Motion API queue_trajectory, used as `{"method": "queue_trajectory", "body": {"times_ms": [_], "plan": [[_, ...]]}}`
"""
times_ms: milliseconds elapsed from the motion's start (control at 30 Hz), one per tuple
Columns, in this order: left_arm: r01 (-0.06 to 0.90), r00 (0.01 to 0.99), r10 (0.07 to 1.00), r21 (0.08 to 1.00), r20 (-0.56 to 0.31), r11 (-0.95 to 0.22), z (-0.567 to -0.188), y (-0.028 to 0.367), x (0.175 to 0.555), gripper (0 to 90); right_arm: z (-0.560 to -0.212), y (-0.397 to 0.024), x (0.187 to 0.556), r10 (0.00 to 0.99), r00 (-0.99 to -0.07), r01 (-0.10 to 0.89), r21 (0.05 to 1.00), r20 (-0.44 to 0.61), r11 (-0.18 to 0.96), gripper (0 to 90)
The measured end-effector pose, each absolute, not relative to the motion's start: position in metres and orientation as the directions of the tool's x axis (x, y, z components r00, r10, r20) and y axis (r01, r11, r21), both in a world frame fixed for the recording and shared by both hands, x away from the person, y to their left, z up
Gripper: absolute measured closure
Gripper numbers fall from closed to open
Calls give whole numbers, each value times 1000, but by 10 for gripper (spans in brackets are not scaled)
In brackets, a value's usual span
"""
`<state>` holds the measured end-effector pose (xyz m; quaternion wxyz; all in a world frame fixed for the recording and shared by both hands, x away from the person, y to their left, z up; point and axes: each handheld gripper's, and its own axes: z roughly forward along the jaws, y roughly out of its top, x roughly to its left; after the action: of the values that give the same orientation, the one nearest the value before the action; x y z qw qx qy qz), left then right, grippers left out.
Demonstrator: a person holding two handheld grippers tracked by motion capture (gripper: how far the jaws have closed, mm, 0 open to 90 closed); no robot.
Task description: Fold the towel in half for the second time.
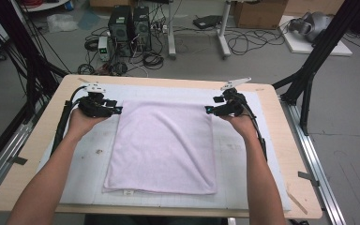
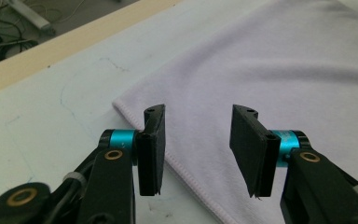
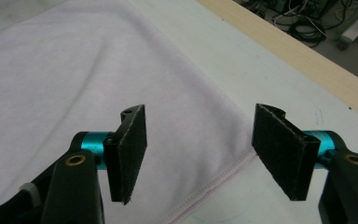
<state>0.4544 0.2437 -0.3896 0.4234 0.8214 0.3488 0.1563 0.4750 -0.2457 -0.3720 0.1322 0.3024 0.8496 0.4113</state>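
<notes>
A pale lilac towel (image 1: 163,147) lies flat in the middle of the high view, on the white mat (image 1: 84,159) that covers the wooden counter (image 1: 42,136). It looks doubled over already: the edges sit square, and a small tag (image 1: 128,191) shows at the lower edge, near the bottom of the frame. So one fold seems done, as far as I can judge from how it lies.

The left gripper (image 1: 114,110) sits at the towel's upper left corner and the right gripper (image 1: 211,110) at its upper right corner, each held in a hand coming up from the bottom of the frame. In the left gripper view the fingers (image 2: 151,149) stand apart with bare air between them, the towel's rounded corner (image 2: 121,103) just beyond and below the left one. In the right gripper view the fingers (image 3: 129,151) are also spread, hanging over the hemmed edge (image 3: 223,175) with nothing pinched. Neither pair has hold of the cloth.

What's left, to my eye, is the actual grasp of both far corners, then carrying them toward the near edge to fold the towel again. The cloth itself is unlifted and unwrinkled.
</notes>
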Motion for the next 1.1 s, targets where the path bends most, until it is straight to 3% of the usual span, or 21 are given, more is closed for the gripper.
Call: {"method": "queue_trajectory", "body": {"times_ms": [200, 867, 933, 1100], "plan": [[482, 660, 750, 780, -25, -398, -410, 244, 467, 502, -399, -242, 488, 643, -765, 458, 738, 42, 496, 342], [558, 601, 798, 737, -43, -381, -443, 229, 480, 514, -445, -244, 498, 715, -696, 536, 709, 65, 458, 334], [564, 595, 803, 734, -42, -380, -442, 227, 479, 532, -445, -243, 498, 716, -696, 536, 705, 58, 464, 365], [569, 612, 788, 732, -73, -374, -442, 225, 478, 689, -444, -242, 493, 696, -713, 532, 712, 85, 458, 578]]}}
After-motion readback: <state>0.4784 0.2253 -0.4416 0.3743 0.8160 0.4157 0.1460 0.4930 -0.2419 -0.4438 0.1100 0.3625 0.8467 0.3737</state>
